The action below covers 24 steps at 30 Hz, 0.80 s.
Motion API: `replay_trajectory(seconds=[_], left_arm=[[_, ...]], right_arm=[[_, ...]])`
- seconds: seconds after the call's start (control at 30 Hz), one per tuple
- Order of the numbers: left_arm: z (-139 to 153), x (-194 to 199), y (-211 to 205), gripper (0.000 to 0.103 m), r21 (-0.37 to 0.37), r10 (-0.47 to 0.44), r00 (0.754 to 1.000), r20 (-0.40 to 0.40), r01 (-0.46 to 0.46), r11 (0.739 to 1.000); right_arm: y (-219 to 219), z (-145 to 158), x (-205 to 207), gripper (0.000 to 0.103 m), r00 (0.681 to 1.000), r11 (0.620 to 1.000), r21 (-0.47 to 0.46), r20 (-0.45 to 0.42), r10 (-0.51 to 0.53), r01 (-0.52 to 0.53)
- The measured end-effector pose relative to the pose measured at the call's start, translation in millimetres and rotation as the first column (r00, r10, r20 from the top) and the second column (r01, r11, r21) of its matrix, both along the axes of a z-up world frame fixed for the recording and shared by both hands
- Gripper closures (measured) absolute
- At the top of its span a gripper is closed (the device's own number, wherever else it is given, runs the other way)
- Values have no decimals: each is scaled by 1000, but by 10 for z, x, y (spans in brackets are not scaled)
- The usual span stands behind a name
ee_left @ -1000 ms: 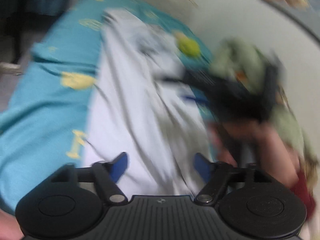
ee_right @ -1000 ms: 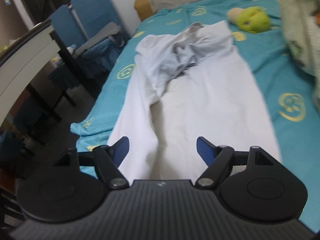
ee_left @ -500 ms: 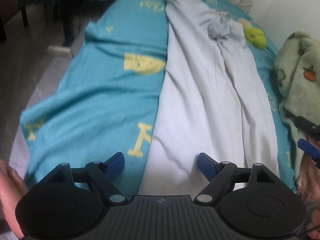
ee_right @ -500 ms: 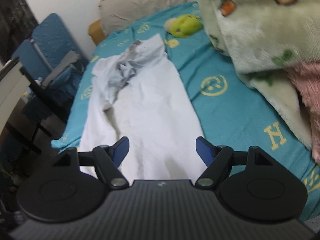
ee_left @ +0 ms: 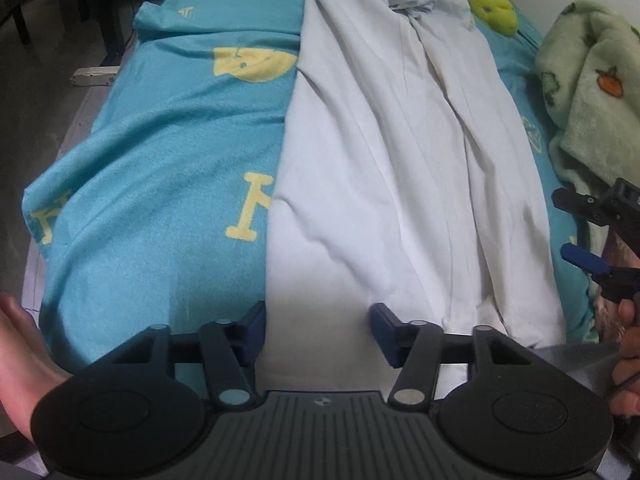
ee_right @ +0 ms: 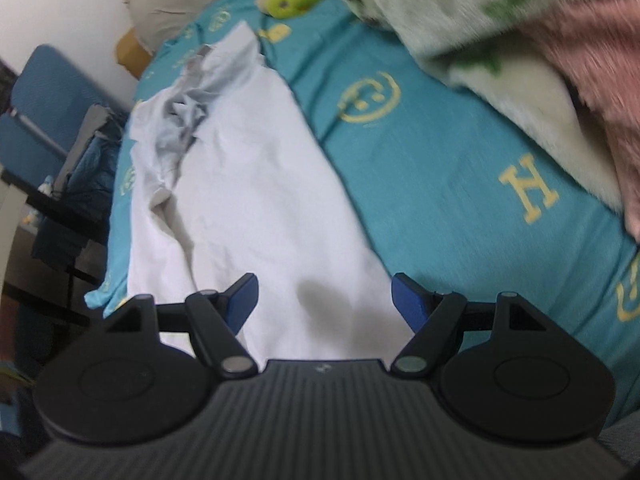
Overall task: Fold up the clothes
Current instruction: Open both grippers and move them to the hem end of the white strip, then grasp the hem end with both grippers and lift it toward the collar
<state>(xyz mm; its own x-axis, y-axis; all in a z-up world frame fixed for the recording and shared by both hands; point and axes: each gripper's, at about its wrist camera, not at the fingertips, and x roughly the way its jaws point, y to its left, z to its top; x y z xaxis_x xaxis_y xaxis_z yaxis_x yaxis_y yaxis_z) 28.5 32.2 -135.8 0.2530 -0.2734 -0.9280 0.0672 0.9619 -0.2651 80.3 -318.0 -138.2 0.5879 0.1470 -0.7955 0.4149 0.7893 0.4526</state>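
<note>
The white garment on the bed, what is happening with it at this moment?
A person holds a gripper in each hand over a white garment spread lengthwise on a teal bedsheet. The left gripper is at the near hem, by its left edge; its jaws have just been closing, but they have not pinched the cloth. The right gripper hovers open over the hem's right corner. No fold is made yet.

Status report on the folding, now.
Left gripper closing over white garment hem, not pinching yet. Right gripper open above it. Garment flat on teal bedsheet. Nothing in the way.
</note>
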Motion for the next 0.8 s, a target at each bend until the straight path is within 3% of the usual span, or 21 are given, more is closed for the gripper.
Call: replay_trajectory(seconds=[0.17, 0.33, 0.4, 0.47, 0.53, 0.67, 0.8], left_arm=[[-28, -9, 92, 44, -79, 28, 999, -31, -31, 996], [-47, -28, 137, 46, -109, 31, 999, -36, -35, 993], [-48, -35, 143, 53, -113, 33, 999, -37, -37, 993], [-52, -41, 159, 68, -102, 49, 998, -35, -52, 993], [-62, -27, 181, 73, -100, 60, 998, -35, -64, 993], [-103, 53, 299, 93, -142, 132, 990, -48, -137, 980], [-65, 35, 293, 98, -152, 122, 992, -24, -125, 981]], right_arm=[[-78, -6, -60, 28, 996, 998, -23, -58, -66, 65], [-51, -121, 29, 28, 985, 998, -7, -159, -70, 70], [-27, -171, 69, 26, 977, 998, 9, -205, -64, 67], [37, -185, 95, 26, 972, 999, 8, -233, -29, 32], [118, -172, 107, 26, 966, 1000, 1, -259, 21, -22], [261, -159, 91, 26, 948, 993, 4, -298, 111, -115], [497, -145, 106, 30, 902, 961, -37, -359, 242, -273]])
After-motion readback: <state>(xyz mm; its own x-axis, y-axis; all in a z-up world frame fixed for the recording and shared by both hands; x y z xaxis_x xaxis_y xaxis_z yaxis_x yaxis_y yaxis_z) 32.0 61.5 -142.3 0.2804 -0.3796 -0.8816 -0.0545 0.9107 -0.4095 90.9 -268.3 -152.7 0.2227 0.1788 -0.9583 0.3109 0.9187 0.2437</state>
